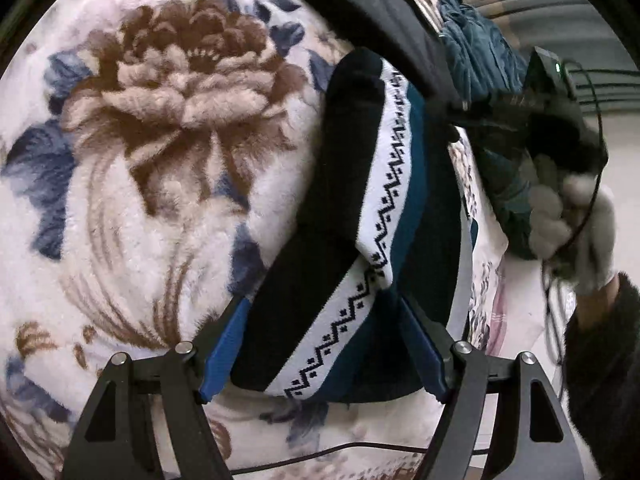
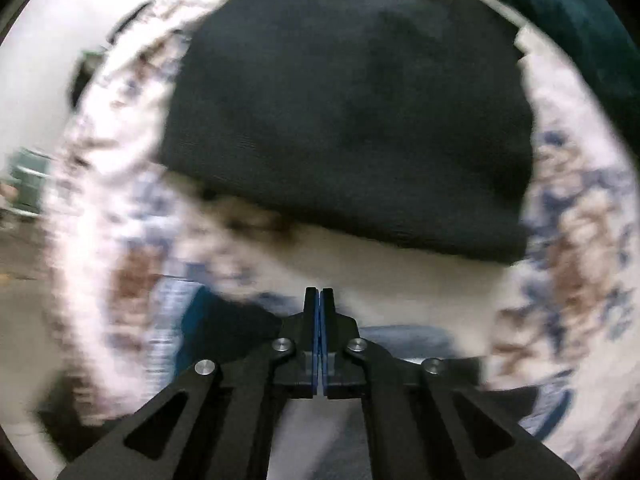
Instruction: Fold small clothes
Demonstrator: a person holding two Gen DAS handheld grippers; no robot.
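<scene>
Socks (image 1: 352,248), a black, white and teal patterned pair, lie doubled over in a V on the floral fleece blanket (image 1: 132,184), right between the fingers of our left gripper (image 1: 322,346), whose jaws stand wide on either side of the fold without pressing it; we judge we've positioned them to straddle the bundle, either having let it go or readying a pinch. Our right gripper (image 2: 319,300) is fully closed, pads together with nothing between them, hovering over bare blanket just short of a black knitted garment (image 2: 352,108), probably next in line. The left view alone shows the socks and our gloved right hand (image 1: 580,220) with its device off to the side; the right view, blurred, alone shows that black piece spread flat.
</scene>
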